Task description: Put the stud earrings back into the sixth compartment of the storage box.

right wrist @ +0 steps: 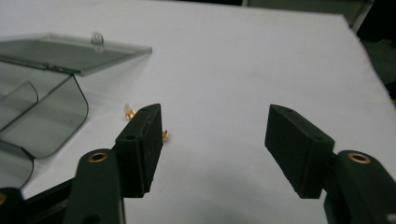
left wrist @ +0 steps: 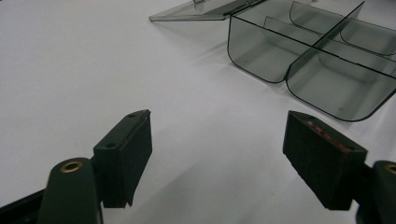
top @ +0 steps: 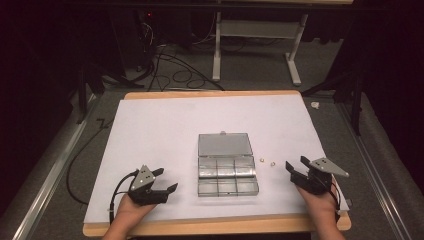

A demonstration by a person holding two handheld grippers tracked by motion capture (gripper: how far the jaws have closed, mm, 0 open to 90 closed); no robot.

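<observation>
A clear grey plastic compartment box [top: 227,176] lies open in the middle of the white sheet, its lid [top: 224,144] folded flat toward the far side. Its compartments [left wrist: 327,60] look empty. Two small brass pieces [top: 268,161] lie on the sheet just right of the box; one brass piece [right wrist: 129,112] peeks out beside my right jaw. My left gripper [top: 164,181] rests near the front edge, left of the box, open with nothing between its jaws. My right gripper [top: 297,167] sits right of the brass pieces, open and empty as well.
The white sheet [top: 165,120] covers a wooden table [top: 210,227]. Beyond the far edge stand a white frame's legs [top: 295,65] and loose cables [top: 175,70] on the floor. A small pale scrap [top: 315,105] lies off the table's right corner.
</observation>
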